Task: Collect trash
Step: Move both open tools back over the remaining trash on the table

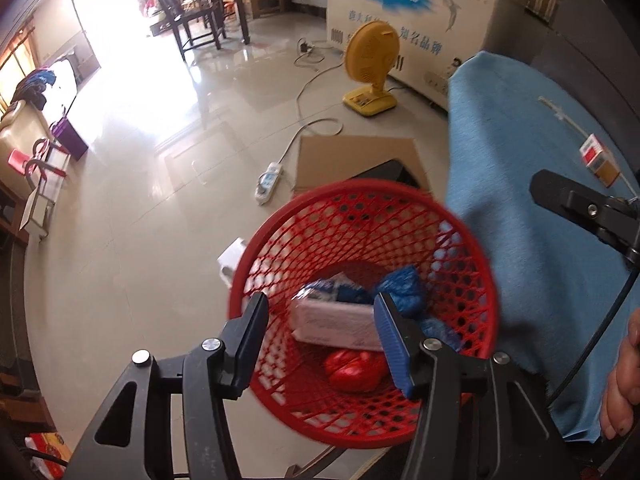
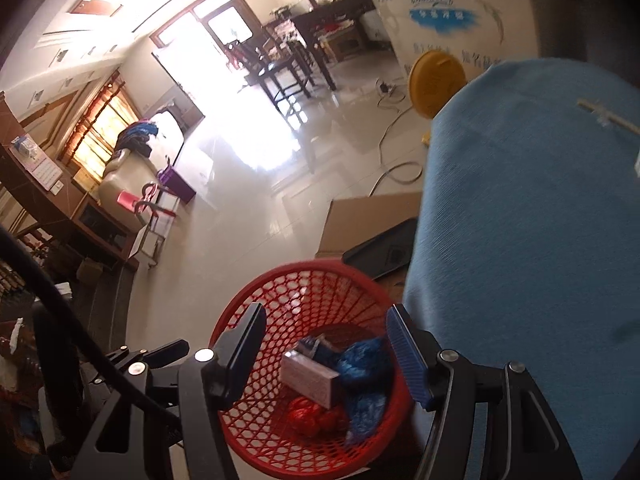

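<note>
We hold both grippers over the red mesh basket (image 1: 360, 216) standing on the floor just beside the blue-covered worktop (image 1: 520, 160). The left gripper (image 1: 320, 340) has its fingers apart with nothing between them, and the right gripper (image 2: 326, 354) likewise stands open and empty above the rim.

Part of the collecting looks done: inside the basket we count one white box (image 1: 332, 322), one red crumpled wad (image 1: 352, 368), and at least two pieces of blue plastic (image 1: 400, 288), though blur makes that count unsure.

Some work seems left. On the worktop we count one red-and-orange carton (image 1: 598, 160) and one pale stick-like scrap (image 2: 608, 118), both well apart from the basket. One white object (image 1: 232, 260) lies on the floor touching or just beside the basket's outer wall; whether it is trash we cannot tell.
</note>
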Tool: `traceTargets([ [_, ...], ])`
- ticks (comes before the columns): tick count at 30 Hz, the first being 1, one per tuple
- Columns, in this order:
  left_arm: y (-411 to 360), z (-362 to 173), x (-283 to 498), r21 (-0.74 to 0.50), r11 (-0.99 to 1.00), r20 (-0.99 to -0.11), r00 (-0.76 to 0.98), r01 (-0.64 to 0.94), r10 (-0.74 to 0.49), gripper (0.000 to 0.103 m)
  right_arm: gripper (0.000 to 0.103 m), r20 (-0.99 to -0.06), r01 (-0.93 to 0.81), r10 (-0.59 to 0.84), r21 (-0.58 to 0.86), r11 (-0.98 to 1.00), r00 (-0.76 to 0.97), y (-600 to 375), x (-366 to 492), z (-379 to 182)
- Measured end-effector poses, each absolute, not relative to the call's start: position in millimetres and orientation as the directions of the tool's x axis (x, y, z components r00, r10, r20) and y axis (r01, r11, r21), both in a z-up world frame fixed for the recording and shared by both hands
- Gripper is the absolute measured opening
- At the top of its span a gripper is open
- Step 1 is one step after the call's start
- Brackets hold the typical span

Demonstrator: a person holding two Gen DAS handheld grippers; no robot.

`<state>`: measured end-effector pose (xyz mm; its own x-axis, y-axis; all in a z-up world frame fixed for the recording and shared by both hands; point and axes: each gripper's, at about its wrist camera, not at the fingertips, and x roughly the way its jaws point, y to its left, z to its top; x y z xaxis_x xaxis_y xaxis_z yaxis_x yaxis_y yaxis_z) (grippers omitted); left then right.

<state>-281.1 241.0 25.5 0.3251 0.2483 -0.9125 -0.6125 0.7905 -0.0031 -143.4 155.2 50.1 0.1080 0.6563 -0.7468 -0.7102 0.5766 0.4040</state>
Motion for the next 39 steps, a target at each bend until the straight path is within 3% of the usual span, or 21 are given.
traceTargets([
  [11,198.5,65.1,-223.3,-0.055,0.862,-0.847,0.481,-0.504,0.227,0.059,0.067,-0.681,-0.673,0.638,0.284,0.683,0.360,81.6,-112.2,109.0],
  [20,140.6,83.4,-178.6,-0.056,0.936,-0.816,0.555,-0.349,0.158,0.061,0.067,-0.661,-0.560,0.583,0.287,0.778,0.472,8.3,-87.3,122.7],
  [39,-17.2,97.2,-72.2,-0.022,0.997,-0.825,0.562,0.072,-0.058,0.062,0.067,-0.660,-0.075,0.345,0.402,0.912,0.667,-230.0,-64.2,116.5],
])
